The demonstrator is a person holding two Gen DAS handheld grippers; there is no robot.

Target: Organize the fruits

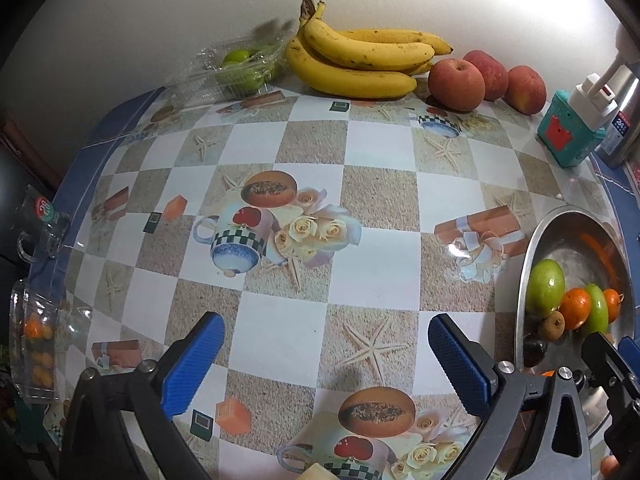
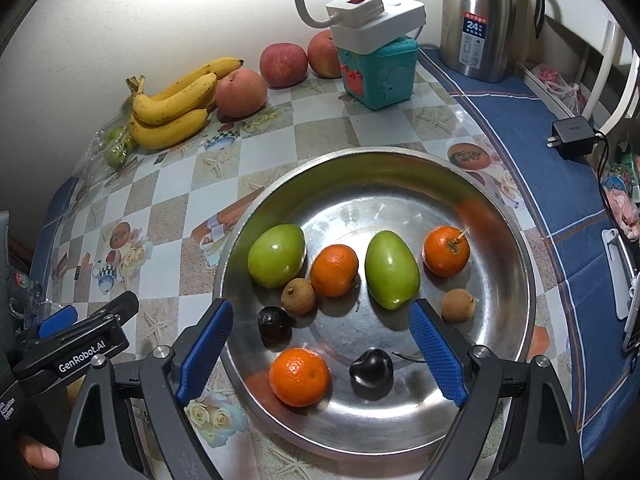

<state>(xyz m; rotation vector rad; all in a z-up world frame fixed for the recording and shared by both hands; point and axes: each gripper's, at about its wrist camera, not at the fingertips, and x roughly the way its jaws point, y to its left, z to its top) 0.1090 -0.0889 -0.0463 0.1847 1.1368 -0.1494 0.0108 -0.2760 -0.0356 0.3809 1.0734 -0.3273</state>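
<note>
A steel bowl [image 2: 516, 264] holds two green fruits [image 2: 276, 255], three mandarins [image 2: 300, 376], two brown longans [image 2: 298, 296] and two dark cherries [image 2: 370, 368]. My right gripper [image 2: 320, 320] hovers above the bowl's near half, open, with nothing between its blue pads. My left gripper [image 1: 326, 334] is open over the bare tablecloth, left of the bowl [image 1: 560, 220]. A bunch of bananas [image 1: 352, 60], three red apples [image 1: 456, 84] and a clear box of green fruit [image 1: 240, 68] line the far wall. The left gripper's body [image 2: 76, 344] shows at the lower left of the right wrist view.
A teal box [image 2: 376, 72] with a white power strip on top and a steel thermos [image 2: 480, 20] stand at the back right. A black charger [image 2: 572, 136] lies on the blue cloth. A clear pack of small orange fruit [image 1: 38, 344] sits at the table's left edge.
</note>
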